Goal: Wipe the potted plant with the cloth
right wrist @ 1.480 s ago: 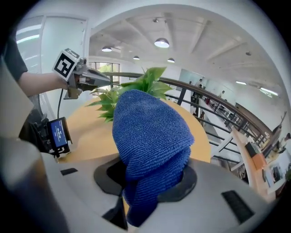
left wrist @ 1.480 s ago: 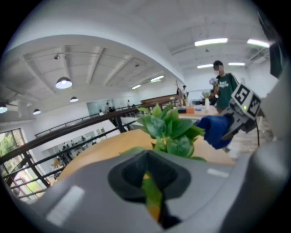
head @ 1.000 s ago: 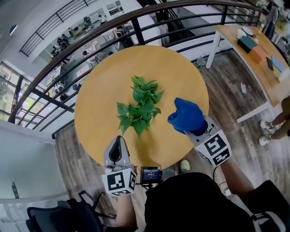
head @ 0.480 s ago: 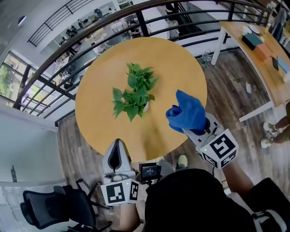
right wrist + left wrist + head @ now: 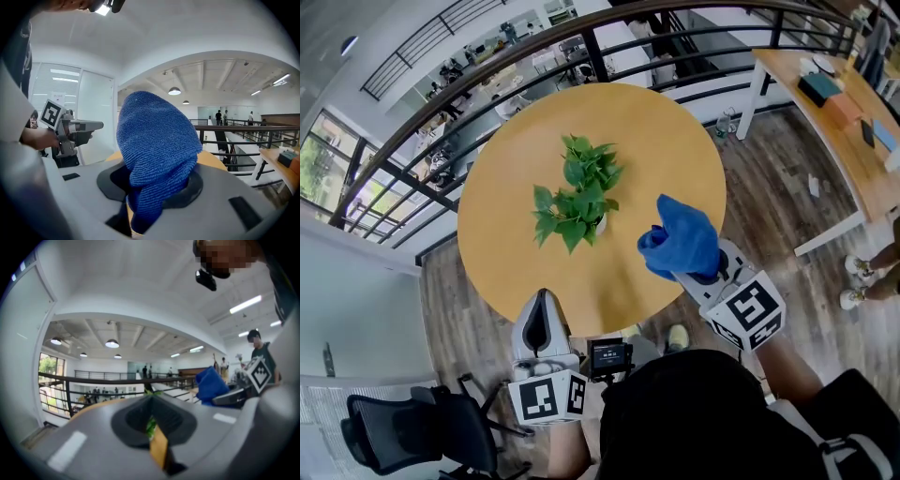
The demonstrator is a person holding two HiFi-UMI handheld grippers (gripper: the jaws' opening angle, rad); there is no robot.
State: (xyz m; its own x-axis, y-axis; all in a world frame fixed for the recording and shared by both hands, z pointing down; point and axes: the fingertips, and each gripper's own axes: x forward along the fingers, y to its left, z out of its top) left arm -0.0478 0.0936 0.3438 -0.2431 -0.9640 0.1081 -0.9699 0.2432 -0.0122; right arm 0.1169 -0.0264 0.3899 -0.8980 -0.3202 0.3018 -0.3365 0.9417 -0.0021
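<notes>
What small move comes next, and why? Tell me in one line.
Probably ease the right gripper toward the potted plant, up and left in the head view: it is shut on the blue cloth, which sits beside the leaves without touching them.

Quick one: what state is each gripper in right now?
Left gripper: closed, fingers together, holding nothing.
Right gripper: closed on the blue knitted cloth.
</notes>
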